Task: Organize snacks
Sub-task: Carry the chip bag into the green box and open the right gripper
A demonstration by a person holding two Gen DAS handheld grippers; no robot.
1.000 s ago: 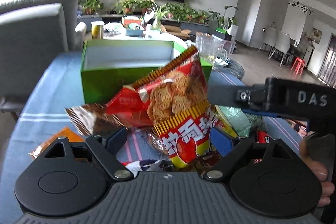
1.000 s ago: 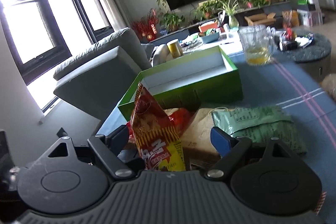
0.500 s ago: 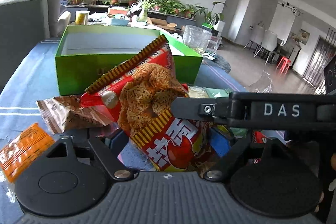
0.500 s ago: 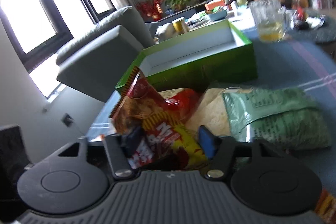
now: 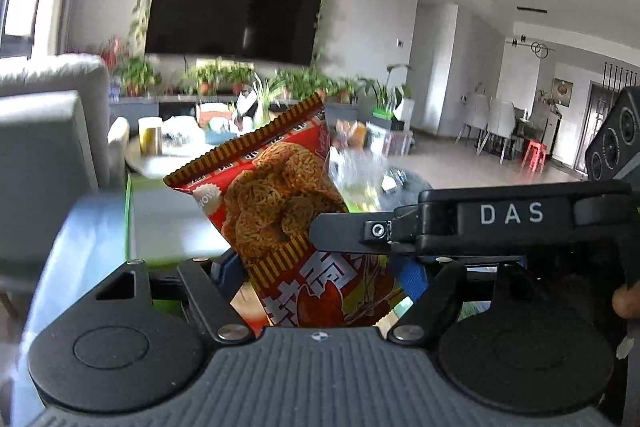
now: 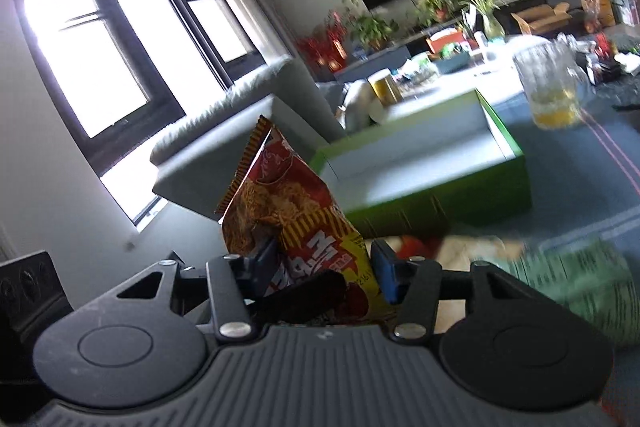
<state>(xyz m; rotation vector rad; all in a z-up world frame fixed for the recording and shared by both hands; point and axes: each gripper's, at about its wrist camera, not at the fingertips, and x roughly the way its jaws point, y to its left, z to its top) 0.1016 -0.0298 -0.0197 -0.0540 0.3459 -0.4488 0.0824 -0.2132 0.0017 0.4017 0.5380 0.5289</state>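
A red and yellow noodle-snack bag [image 5: 288, 211] stands upright between both grippers, lifted off the table. My left gripper [image 5: 316, 271] is shut on its lower part. My right gripper [image 6: 326, 261] is shut on the same bag [image 6: 288, 215], and its finger [image 5: 348, 237] crosses the bag's front in the left wrist view. The open green box [image 6: 440, 203] with a white inside lies just beyond, also showing in the left wrist view [image 5: 130, 211].
A green snack packet [image 6: 580, 275] and a tan packet [image 6: 472, 255] lie on the blue striped tablecloth [image 6: 592, 171] to the right. A glass jug [image 6: 548, 91] stands behind the box. A grey sofa [image 6: 240, 147] is at the left.
Both grippers have closed on the red bag and raised it off the table. The other packets have dropped out of the left wrist view.
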